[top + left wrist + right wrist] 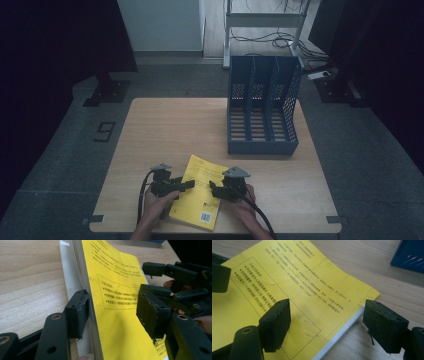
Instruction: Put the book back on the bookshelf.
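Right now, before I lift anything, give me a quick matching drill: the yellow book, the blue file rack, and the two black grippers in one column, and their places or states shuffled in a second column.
Things:
1. yellow paperback book
2. blue plastic three-slot file rack
3. left gripper
4. right gripper

Places or states:
A. stands upright at the table's far right, slots empty
B. jaws astride the book's right edge, one above the cover
C. lies at the near table edge between both hands
D. jaws astride the book's left edge, one pad by the pages

Pairs: 1-C, 2-A, 3-D, 4-B
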Action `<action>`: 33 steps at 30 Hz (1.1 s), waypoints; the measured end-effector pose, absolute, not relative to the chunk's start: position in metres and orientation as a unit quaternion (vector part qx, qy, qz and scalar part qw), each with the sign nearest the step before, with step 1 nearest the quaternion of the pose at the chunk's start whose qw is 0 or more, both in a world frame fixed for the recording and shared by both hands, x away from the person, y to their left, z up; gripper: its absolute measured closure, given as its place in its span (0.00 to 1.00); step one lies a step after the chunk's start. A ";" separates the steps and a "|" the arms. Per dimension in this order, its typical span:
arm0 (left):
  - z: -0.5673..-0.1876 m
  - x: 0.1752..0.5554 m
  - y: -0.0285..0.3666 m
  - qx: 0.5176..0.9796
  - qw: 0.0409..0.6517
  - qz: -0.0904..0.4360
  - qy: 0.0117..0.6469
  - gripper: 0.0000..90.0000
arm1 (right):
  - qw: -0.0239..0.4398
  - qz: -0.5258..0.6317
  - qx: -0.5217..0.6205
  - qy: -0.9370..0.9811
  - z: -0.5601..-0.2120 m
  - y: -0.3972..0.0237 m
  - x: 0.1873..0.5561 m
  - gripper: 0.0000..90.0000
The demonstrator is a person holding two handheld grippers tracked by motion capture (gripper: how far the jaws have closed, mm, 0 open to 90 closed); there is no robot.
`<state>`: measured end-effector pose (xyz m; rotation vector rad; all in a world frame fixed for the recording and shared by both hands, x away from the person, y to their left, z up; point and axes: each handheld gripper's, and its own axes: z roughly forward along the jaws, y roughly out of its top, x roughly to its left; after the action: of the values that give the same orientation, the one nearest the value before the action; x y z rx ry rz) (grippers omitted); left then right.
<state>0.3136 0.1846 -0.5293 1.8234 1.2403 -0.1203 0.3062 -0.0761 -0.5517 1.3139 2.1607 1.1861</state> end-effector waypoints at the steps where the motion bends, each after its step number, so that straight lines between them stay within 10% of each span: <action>1: -0.529 0.313 0.185 0.735 0.455 -0.052 0.500 0.48 | 0.173 0.418 0.463 0.762 -0.552 -0.076 0.306 0.25; 33: -0.520 0.303 0.173 0.764 0.436 0.040 0.473 0.75 | 0.175 0.423 0.452 0.765 -0.551 -0.078 0.306 0.25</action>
<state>0.3025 0.1730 -0.5205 1.9019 1.1772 0.1006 0.3062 -0.0778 -0.5511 1.2814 2.1686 1.1997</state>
